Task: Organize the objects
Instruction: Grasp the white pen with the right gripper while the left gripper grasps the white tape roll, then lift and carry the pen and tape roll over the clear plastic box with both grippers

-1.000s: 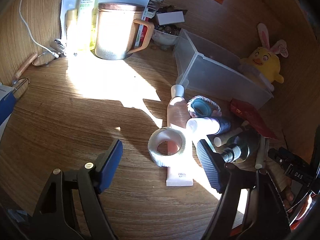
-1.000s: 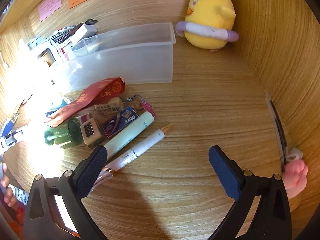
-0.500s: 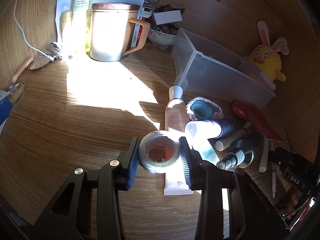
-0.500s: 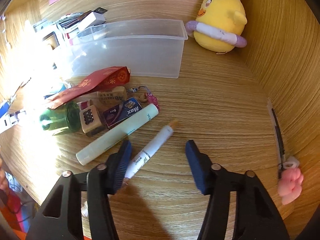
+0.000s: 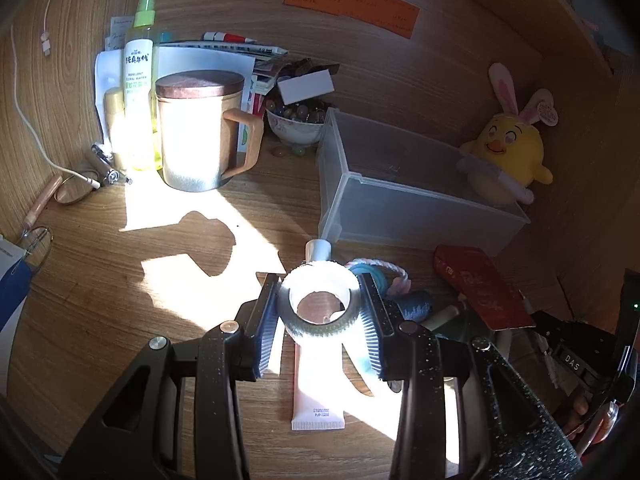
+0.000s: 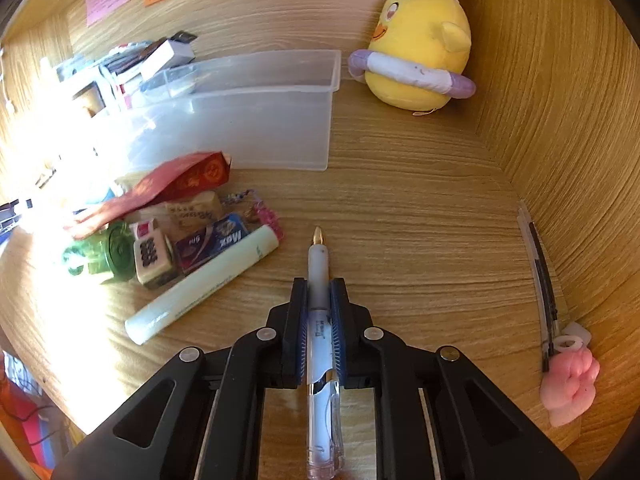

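My left gripper (image 5: 320, 316) is clamped on a roll of white tape (image 5: 320, 305), one pad pressing each side of the ring, and the roll looks lifted just above a pink tube (image 5: 318, 396) lying on the wooden desk (image 5: 160, 280), though glare makes that hard to judge. My right gripper (image 6: 319, 300) is closed tight on a white fountain pen (image 6: 319, 276), which runs straight along my fingers with its gold nib pointing ahead. Ahead of both grippers sits a clear plastic bin (image 5: 408, 200); as far as I can see through its frosted walls, nothing is in it. Further ahead and left of my left fingers stand a lidded mug (image 5: 196, 132), a green spray bottle (image 5: 138, 76) and a small bowl of beads (image 5: 296, 120), all crowded against the back wall. Left of my right fingers lies a heap: a red envelope (image 6: 168, 188), a green bottle (image 6: 104, 256), a mahjong tile (image 6: 152, 256) and a pale tube (image 6: 204, 284). Ahead and right of my right fingers the desk is bare up to the side wall and a yellow plush chick (image 6: 416, 48). Only the left view shows the mug corner; only the right view shows a pink squishy toy (image 6: 570, 388) by the side wall.
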`<state>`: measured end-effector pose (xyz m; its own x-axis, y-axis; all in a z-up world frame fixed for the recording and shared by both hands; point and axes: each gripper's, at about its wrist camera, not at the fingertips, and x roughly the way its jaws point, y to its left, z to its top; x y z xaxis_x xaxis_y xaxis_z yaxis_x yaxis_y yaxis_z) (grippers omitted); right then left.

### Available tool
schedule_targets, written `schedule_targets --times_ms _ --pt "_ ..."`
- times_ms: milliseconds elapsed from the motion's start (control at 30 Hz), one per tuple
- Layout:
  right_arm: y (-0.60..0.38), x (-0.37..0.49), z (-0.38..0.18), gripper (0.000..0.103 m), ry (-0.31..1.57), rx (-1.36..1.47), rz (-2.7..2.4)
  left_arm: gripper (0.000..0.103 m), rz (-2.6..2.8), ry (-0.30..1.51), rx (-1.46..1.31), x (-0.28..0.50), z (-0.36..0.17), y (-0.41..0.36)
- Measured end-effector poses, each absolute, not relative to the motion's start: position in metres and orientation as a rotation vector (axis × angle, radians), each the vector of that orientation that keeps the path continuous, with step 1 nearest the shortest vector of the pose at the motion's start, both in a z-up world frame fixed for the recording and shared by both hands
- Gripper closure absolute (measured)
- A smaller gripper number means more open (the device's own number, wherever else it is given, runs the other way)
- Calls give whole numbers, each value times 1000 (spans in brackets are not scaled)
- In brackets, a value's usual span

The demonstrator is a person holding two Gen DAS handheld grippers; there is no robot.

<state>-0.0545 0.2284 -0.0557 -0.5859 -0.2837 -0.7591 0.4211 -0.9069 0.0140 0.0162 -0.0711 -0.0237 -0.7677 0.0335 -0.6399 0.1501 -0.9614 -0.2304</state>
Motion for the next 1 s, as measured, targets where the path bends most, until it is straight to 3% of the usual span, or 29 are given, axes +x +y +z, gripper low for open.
schedule_targets --times_ms 400,1000 --pt "240 -72 -6 93 120 938 -2575 65 -2951 340 957 -12 7 -50" --pt "224 -97 78 93 88 579 -2681 65 -2992 254 904 -60 42 -43"
